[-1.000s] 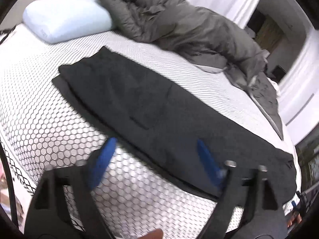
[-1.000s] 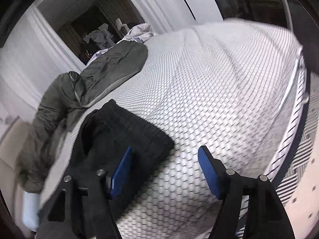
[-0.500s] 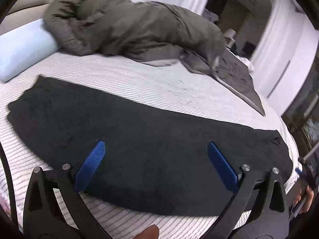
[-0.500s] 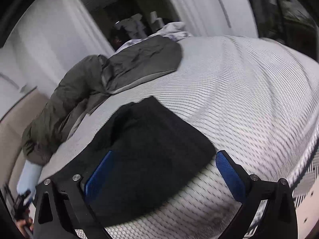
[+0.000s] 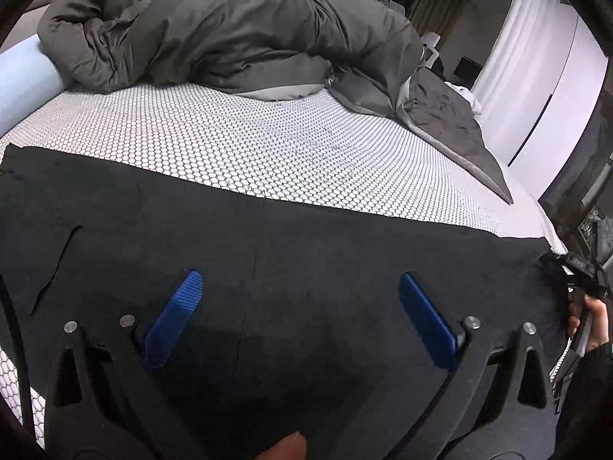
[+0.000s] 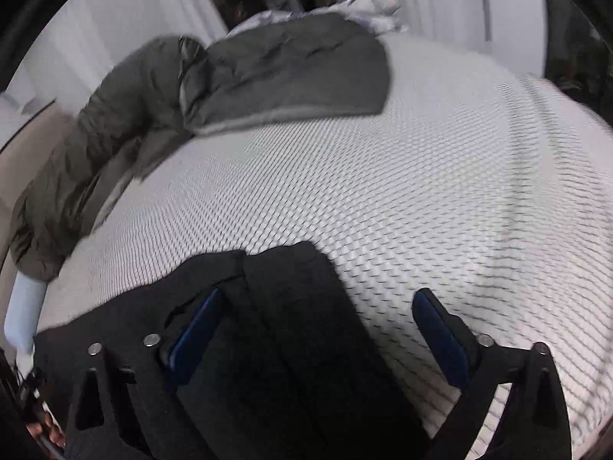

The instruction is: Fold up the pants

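Nearest left camera: left gripper [image 5: 299,316] spread wide over black pants [image 5: 306,237], gripping nothing. Right gripper [image 6: 316,329] likewise wide, one finger over pants end [image 6: 283,280], other over mattress [image 6: 440,176]. Pants flat across near mattress edge. Beyond: grey duvet [image 5: 230,27], pale blue pillow [image 5: 23,80].

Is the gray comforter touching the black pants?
Apart. The left wrist view shows a wide band of bare honeycomb mattress cover between the gray comforter and the black pants.
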Motion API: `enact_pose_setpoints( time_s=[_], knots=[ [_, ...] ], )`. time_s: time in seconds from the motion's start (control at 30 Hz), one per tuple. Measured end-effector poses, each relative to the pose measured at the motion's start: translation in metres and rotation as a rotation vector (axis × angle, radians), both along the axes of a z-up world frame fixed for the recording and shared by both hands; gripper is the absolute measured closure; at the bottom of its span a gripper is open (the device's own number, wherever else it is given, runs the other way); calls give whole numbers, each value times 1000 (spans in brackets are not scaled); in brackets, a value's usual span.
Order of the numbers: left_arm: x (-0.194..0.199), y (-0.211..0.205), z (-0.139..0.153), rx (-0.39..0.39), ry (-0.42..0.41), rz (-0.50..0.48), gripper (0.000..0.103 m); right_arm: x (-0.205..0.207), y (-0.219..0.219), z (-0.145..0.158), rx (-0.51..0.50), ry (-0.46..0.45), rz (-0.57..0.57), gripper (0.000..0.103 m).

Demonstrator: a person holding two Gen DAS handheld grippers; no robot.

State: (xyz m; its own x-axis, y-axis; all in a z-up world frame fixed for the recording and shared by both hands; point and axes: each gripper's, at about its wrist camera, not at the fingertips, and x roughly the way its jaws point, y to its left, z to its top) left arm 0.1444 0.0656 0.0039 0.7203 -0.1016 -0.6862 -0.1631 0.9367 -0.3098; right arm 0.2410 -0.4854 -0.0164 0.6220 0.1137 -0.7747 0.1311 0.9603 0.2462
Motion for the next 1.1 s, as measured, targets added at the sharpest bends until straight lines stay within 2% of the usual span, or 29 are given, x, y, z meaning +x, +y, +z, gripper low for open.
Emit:
enact_pose_setpoints(
  time_s=[0.07, 0.1, 0.13, 0.17, 0.23, 0.27, 0.33, 0.4, 0.43, 0.47, 0.5, 0.53, 0.6, 0.63, 0.67, 0.73, 0.83, 0.93, 1.0, 1.03, 1.1],
  knots=[
    [4, 2, -3, -13, 4, 5, 1, 7, 9, -13, -29, 47, 13, 45],
    [6, 2, -4, -25, 8, 8, 1, 9, 12, -15, -54, 46, 20, 53],
    [8, 2, -4, -32, 11, 9, 1, 9, 18, -12, -76, 30, 38, 71],
    [10, 0, -4, -33, 9, 8, 1, 6, 23, -5, -81, -6, 54, 75],
    [10, -3, -3, -19, 4, 6, 1, -4, 31, 15, -102, -106, 75, 76],
    [11, -5, -2, -6, 3, 5, 1, -6, 32, 21, -99, -128, 76, 76],
    [12, -8, -2, 23, 8, -2, 1, -4, 26, 23, -80, -143, 26, 76],
    [14, -9, -7, 49, 31, 4, 1, 9, 19, 5, -96, -70, -37, 68],
    [13, -9, -8, 54, 39, 6, 1, 22, 15, -15, -83, 9, -79, 57],
    [13, -7, -11, 59, 50, 10, 1, 26, 9, -24, -59, 48, -109, 48],
    [13, -5, -13, 60, 58, 17, 1, 26, 5, -28, -34, 63, -132, 47],
    [13, -2, -14, 58, 59, 23, 1, 21, 3, -20, -3, 26, -139, 44],
    [12, -1, -12, 67, 50, 36, 1, 7, 4, 3, -34, -55, -145, 25],
    [10, -2, -10, 81, 36, 39, 1, -2, 5, 14, -69, -96, -158, 9],
    [9, -3, -8, 88, 31, 37, 1, -11, 7, 24, -96, -134, -172, 2],
    [8, -10, -5, 100, 21, 12, 1, -30, 12, 41, -119, -185, -171, 1],
    [10, -26, -2, 116, 14, -49, 1, -43, 23, 48, -115, -181, -121, 1],
    [15, -40, -3, 120, 28, -98, 1, -50, 53, 51, -133, -175, 17, 1],
    [18, -45, -5, 111, 44, -116, 1, -42, 71, 48, -92, -175, 118, 1],
    [18, -47, -5, 111, 46, -119, 1, -33, 80, 44, -38, -162, 159, 1],
    [19, -50, -5, 113, 48, -123, 1, -14, 88, 32, -1, -108, 186, 8]
  ],
)
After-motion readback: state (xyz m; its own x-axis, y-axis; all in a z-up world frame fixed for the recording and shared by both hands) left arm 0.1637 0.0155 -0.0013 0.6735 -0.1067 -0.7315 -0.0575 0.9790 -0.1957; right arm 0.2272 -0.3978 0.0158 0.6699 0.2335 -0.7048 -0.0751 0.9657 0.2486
